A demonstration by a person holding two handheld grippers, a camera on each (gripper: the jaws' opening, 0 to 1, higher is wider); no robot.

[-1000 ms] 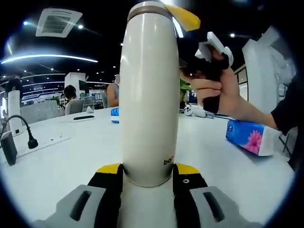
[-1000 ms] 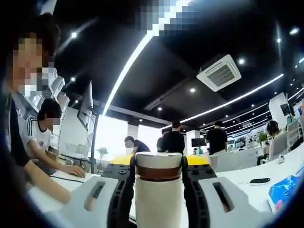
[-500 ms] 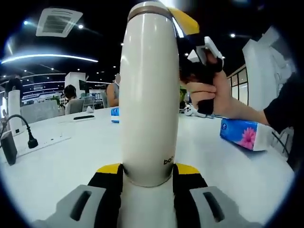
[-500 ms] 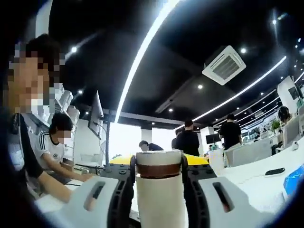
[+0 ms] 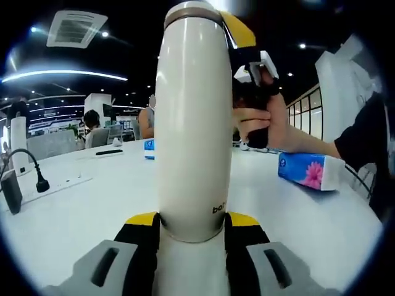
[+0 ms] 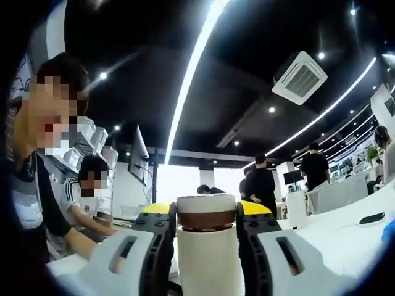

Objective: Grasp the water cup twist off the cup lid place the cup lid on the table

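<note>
The left tongs (image 5: 192, 231) clamp the base of the cream water cup (image 5: 193, 123), upright at 12 o'clock over the white tabletop (image 5: 80, 203). The right tongs (image 6: 206, 225) are closed on the cup lid (image 6: 206, 213); a tissue pack (image 5: 308, 171) lies at 3 o'clock.

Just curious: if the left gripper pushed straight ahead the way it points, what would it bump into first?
Nothing new: the cup already sits between the left gripper's jaws, so it would only press on it. The table lies beyond; depth is unclear.
</note>
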